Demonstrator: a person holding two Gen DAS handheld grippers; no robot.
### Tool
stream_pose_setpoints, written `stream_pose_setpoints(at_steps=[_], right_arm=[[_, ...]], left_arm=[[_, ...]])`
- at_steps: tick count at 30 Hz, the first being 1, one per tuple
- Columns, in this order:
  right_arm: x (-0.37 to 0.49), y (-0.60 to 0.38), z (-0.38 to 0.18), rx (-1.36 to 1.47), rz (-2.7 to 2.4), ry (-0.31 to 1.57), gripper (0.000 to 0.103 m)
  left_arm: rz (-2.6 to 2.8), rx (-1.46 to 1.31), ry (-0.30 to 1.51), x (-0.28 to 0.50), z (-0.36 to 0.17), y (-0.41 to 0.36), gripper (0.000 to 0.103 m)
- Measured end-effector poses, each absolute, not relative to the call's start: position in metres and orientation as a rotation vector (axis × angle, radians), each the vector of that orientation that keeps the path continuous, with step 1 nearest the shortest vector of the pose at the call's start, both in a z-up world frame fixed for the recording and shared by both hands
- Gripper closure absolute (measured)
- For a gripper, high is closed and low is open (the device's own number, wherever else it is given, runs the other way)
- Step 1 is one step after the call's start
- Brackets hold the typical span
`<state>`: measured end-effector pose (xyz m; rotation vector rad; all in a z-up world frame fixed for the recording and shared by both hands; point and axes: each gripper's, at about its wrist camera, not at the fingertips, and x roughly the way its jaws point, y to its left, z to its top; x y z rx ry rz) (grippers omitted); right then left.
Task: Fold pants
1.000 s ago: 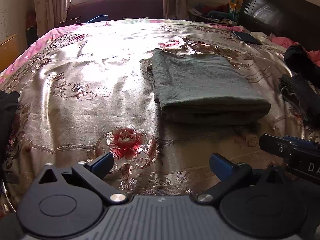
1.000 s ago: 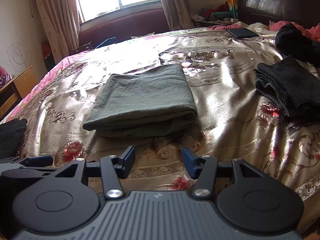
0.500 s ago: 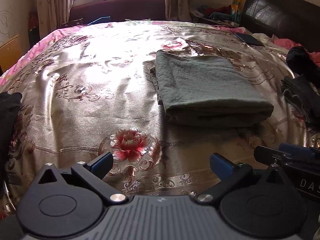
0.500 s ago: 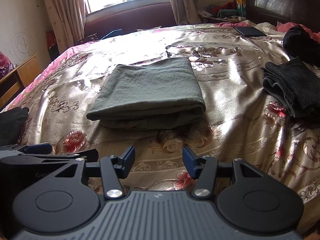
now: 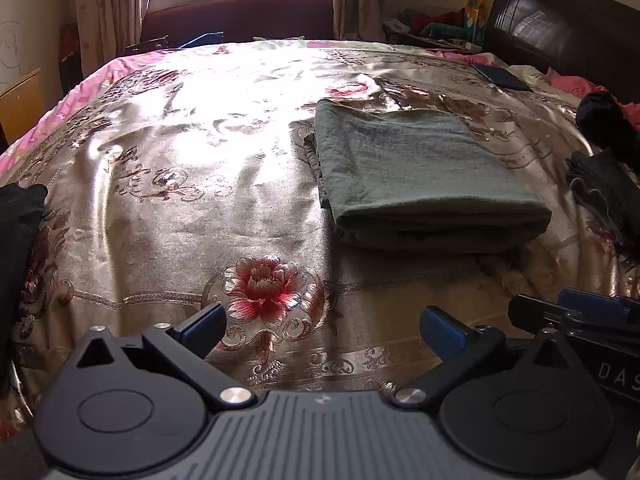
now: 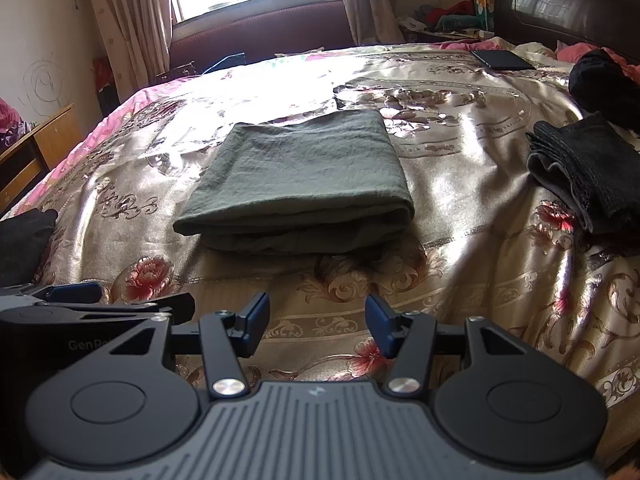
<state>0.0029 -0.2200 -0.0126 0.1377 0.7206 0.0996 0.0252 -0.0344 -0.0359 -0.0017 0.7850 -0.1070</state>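
Grey-green pants [image 5: 416, 172] [image 6: 304, 176] lie folded into a flat rectangle on the floral satin bedspread [image 5: 192, 184] [image 6: 472, 184]. My left gripper [image 5: 322, 326] hovers over the bed's near edge, short of the pants and to their left, open with nothing between its blue pads. My right gripper [image 6: 316, 320] sits just in front of the pants' near fold, open and empty too. Each gripper shows at the edge of the other's view: the right one [image 5: 580, 312], the left one [image 6: 92, 300].
A folded dark garment [image 6: 576, 172] [image 5: 604, 188] lies to the right of the pants, with a black bundle [image 6: 604, 84] behind it. Another dark cloth [image 5: 16, 240] [image 6: 24, 236] hangs at the bed's left edge. A flat black device [image 6: 502, 59] rests near the headboard [image 6: 568, 4].
Both views have tipped up slightly, so the pants sit lower in frame and more of the window shows. The pants and both grippers' jaws are unchanged.
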Motion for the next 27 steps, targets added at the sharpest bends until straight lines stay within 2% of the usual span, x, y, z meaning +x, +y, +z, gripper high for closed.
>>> stream_pose_setpoints(at_steps=[27], right_arm=[[0.0033, -0.2196, -0.0144, 0.135, 0.104, 0.724, 0.049]], left_arm=[[-0.107, 0.017, 0.801, 0.0261, -0.0389, -0.0366, 0.0]])
